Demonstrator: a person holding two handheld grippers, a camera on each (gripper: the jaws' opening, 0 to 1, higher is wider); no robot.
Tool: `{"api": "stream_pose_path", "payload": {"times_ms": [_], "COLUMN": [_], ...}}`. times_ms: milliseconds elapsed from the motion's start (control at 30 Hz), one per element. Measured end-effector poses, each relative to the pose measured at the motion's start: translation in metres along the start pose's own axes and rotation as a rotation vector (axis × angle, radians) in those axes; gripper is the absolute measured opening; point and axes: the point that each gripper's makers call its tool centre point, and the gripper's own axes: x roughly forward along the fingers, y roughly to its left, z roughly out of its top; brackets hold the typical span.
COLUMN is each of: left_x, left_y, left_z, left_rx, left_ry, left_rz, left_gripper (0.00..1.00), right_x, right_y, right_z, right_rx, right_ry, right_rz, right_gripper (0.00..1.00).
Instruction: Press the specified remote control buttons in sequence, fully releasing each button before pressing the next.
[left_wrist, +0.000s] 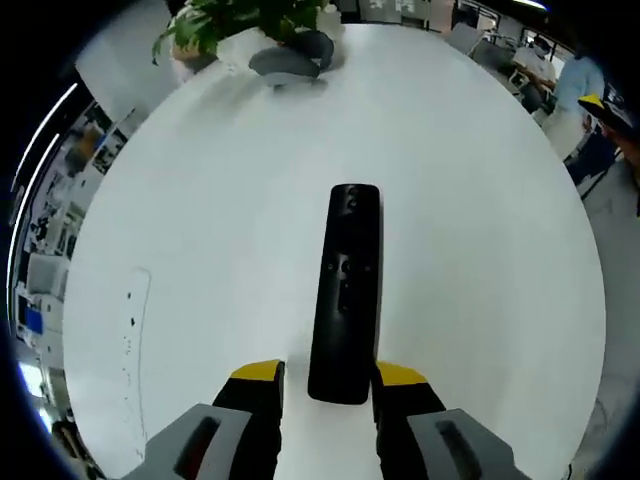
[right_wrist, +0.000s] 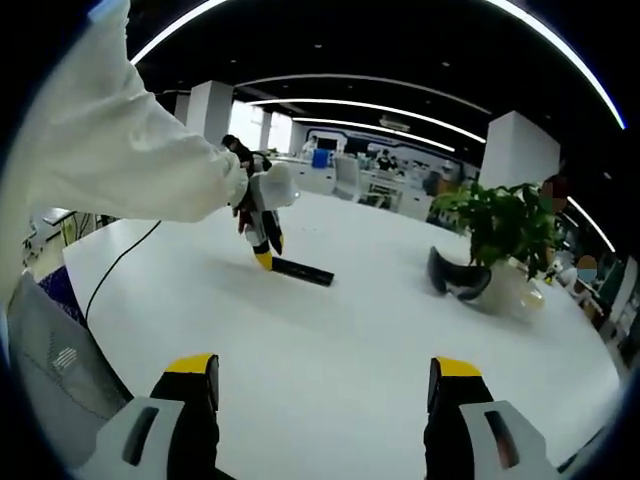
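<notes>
Remote control (left_wrist: 345, 292) lies mid-table (left_wrist: 200, 200), long axis pointing straight away from your left gripper (left_wrist: 328, 385), whose jaws stand apart astride its near end. Your right gripper (right_wrist: 325, 385), jaws wide apart and empty, sits well away; the left is nearer.

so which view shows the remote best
The left gripper view: the remote lies lengthwise on the white table, buttons up, its near end between the left hand-held gripper jaws. The right gripper view shows it far off, side-on.
</notes>
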Motion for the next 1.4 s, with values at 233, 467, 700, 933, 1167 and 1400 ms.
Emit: {"api": "stream_pose_path", "payload": {"times_ms": [233, 467, 700, 933, 1167, 1400], "left_x": [-0.005, -0.009, -0.014, -0.022, -0.056, -0.081], "left_y": [0.011, 0.011, 0.008, -0.017, -0.037, -0.059], "left_z": [-0.010, -0.017, -0.015, -0.007, -0.003, -0.017], "left_rx": [-0.259, -0.399, -0.462, -0.560, -0.708, -0.700], "left_ry": [0.045, 0.024, -0.040, -0.171, -0.377, -0.440], "left_rz": [0.132, 0.203, 0.274, 0.237, 0.288, 0.381], "left_gripper": [0.48, 0.54, 0.77, 0.90, 0.97, 1.00], "right_x": [-0.001, -0.002, -0.003, -0.004, -0.004, -0.005], "right_y": [0.001, 0.001, 0.000, -0.001, 0.001, 0.001], "right_z": [0.002, 0.003, 0.006, 0.008, 0.009, 0.010], "right_rx": [-0.003, -0.001, 0.010, 0.022, 0.015, 0.020], "right_ry": [-0.010, -0.018, -0.033, -0.047, -0.056, -0.064], "right_rz": [0.005, 0.010, 0.010, 0.008, 0.013, 0.018], "right_gripper": [0.86, 0.87, 0.87, 0.88, 0.88, 0.88]}}
